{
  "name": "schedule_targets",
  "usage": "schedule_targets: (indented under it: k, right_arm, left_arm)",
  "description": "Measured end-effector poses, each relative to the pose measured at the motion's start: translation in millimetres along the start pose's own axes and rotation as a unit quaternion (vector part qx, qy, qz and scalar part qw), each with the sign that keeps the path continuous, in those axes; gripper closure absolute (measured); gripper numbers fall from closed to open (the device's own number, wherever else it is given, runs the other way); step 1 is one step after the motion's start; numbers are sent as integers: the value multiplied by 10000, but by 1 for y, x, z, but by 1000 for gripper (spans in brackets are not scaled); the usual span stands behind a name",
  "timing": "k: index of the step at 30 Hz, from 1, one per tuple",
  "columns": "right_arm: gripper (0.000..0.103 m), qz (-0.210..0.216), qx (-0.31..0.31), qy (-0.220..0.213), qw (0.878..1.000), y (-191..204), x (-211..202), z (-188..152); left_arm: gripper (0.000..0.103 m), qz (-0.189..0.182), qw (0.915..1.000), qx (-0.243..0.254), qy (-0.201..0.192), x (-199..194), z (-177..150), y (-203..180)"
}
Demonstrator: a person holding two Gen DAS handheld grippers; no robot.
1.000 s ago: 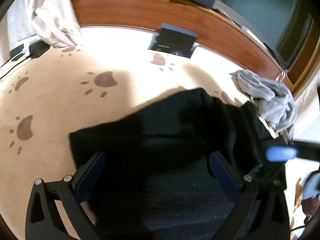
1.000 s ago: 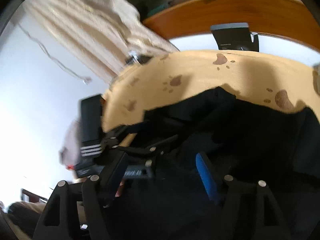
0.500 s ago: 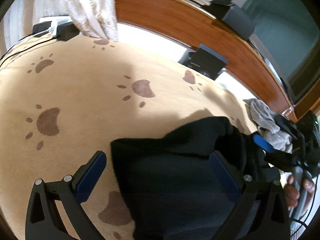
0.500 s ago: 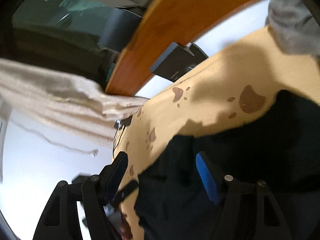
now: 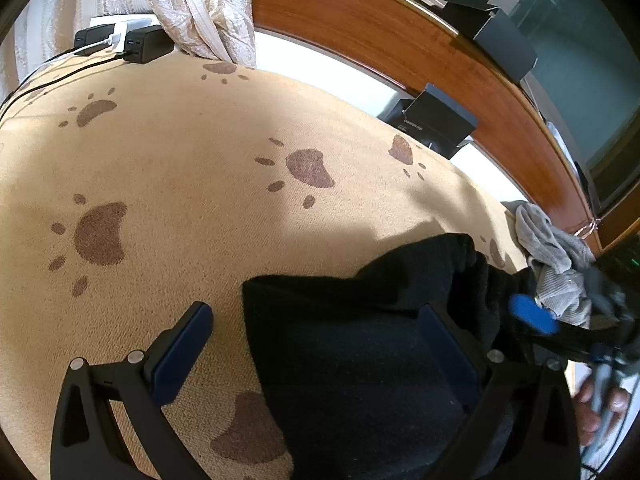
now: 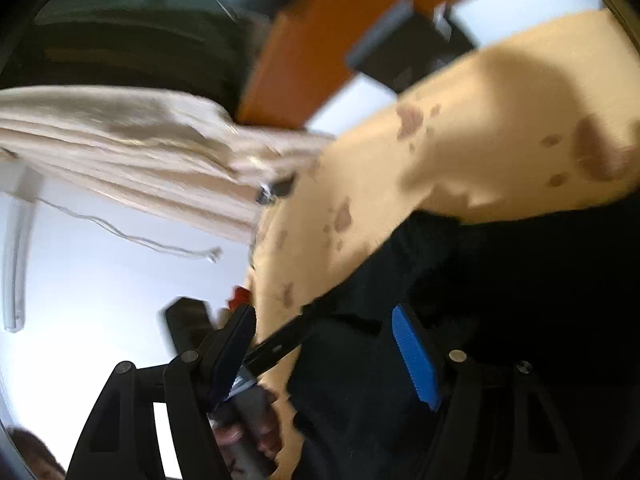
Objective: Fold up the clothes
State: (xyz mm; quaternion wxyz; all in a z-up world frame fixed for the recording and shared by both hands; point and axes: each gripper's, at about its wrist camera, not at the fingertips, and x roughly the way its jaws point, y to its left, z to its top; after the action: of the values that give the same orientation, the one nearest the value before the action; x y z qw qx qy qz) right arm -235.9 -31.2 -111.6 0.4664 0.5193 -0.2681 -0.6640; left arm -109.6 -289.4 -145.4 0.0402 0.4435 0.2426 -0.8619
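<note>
The black garment (image 5: 360, 360) lies at lower right of the left wrist frame on the paw-print blanket (image 5: 180, 184). Left tool (image 5: 320, 348) and right tool (image 6: 324, 352) both gape, released, above it.

left gripper (image 5: 316, 356) slid left, black garment (image 5: 360, 340) now only under its right finger | right gripper (image 6: 324, 356) rolled over | more paw-print blanket (image 5: 200, 168) showing

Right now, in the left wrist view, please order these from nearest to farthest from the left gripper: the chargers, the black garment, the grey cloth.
1. Black garment: between the fingers of the left gripper.
2. Grey cloth: to the right, past the garment.
3. Chargers: far upper left, beside the curtain.
</note>
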Motion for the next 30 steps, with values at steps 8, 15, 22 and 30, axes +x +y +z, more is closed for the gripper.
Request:
schedule_targets:
  k: [8, 15, 22, 30]
  right_arm:
    - [30, -788, 382, -1436, 9858, -35, -142, -24]
    - [30, -674, 648, -1376, 9861, -55, -136, -14]
    - [33, -1240, 419, -945, 9869, -52, -92, 19]
    - [58, -1521, 573, -528, 9853, -85, -69, 26]
  left_arm:
    - [0, -275, 9994, 103, 182, -2, -3, -10]
    - [0, -1081, 9927, 228, 477, -8, 16, -43]
    - [0, -1507, 9790, 446, 1296, 32, 35, -86]
    - [1, -1283, 9770, 523, 1618, 67, 31, -101]
